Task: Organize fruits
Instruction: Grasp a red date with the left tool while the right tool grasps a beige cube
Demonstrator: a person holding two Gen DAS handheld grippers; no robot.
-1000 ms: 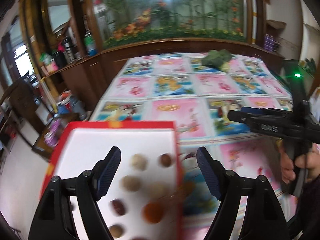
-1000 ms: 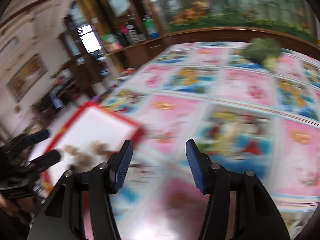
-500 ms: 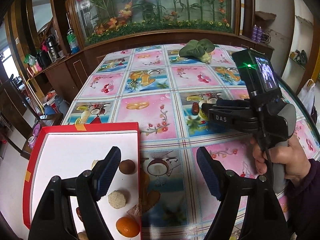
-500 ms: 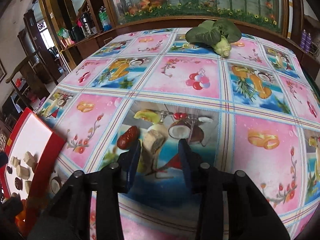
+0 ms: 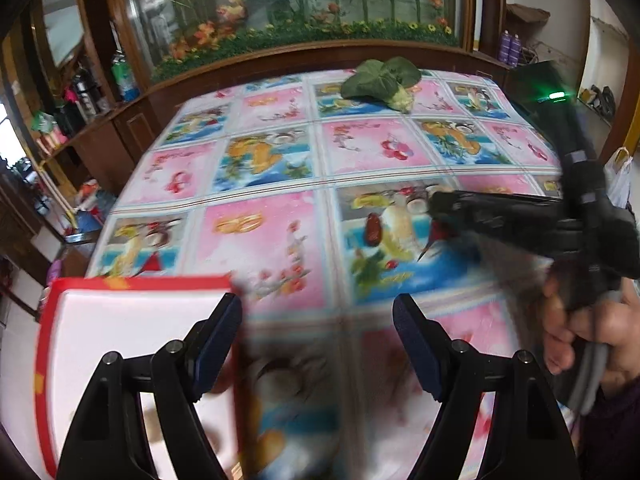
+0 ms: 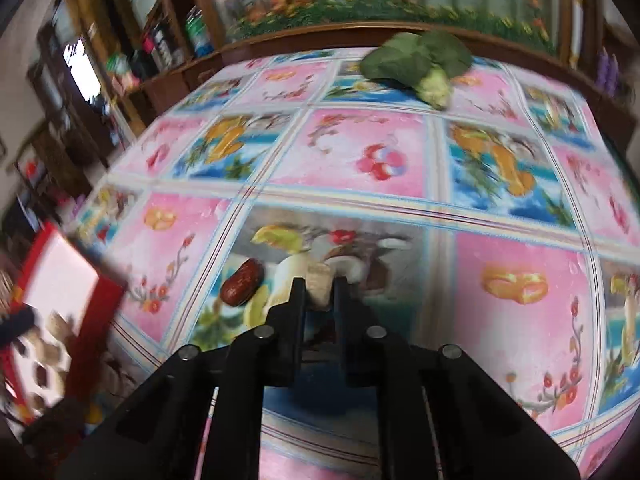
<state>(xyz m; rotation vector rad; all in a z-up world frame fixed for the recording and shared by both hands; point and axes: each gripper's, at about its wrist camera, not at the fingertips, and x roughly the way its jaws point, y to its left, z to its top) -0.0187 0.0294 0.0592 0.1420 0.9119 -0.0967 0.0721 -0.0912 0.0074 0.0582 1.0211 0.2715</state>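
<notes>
A table under a fruit-print tablecloth [image 6: 352, 160] stands before a planted glass cabinet. The right gripper [image 6: 319, 292] is clenched on a pale beige fruit chunk [image 6: 319, 282]; a red date [image 6: 242, 282] lies just left of its tips. The left gripper [image 5: 318, 344] is spread wide and empty, its left finger over the red-rimmed tray [image 5: 120, 320]. A leafy vegetable [image 6: 420, 62] lies far ahead.

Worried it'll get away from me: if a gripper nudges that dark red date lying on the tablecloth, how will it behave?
The date looks oblong and glossy, so it would probably roll or skid sideways on the smooth tablecloth. It looks small, so likely light. Its wrinkled skin suggests some give, so a firm pinch may dent it.
</notes>
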